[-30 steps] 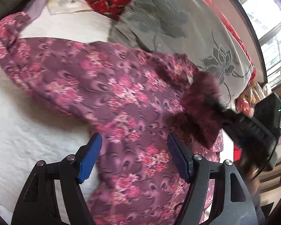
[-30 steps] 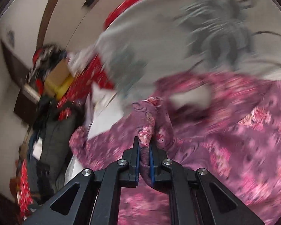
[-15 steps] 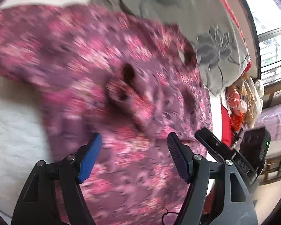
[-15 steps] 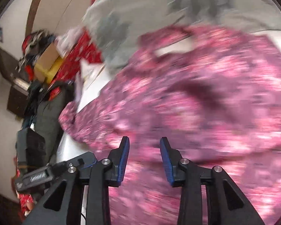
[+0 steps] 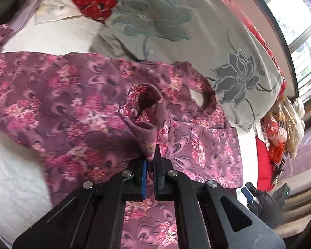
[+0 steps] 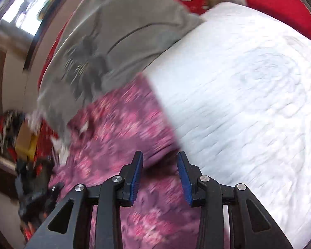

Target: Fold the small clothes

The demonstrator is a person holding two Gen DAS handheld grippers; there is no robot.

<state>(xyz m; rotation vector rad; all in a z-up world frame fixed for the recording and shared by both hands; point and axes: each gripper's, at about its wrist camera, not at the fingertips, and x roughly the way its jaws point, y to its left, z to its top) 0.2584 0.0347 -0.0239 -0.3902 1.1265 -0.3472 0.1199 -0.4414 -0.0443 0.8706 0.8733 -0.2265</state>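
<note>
- Your left gripper [image 5: 150,161] is pinching a bunched fold of the garment [image 5: 58,103], low in the middle of the left wrist frame; the fold is standing up in a rolled loop above the jaws.
- The garment is lying spread on the white quilt [image 5: 8,176], reaching from the left edge to the lower right, with its far edge touching the grey cover [image 5: 197,31].
- Your right gripper [image 6: 160,172] is opening, its blue pads apart with nothing clamped; it is hovering over the garment's edge where it meets the quilt, in a blurred frame.
</note>
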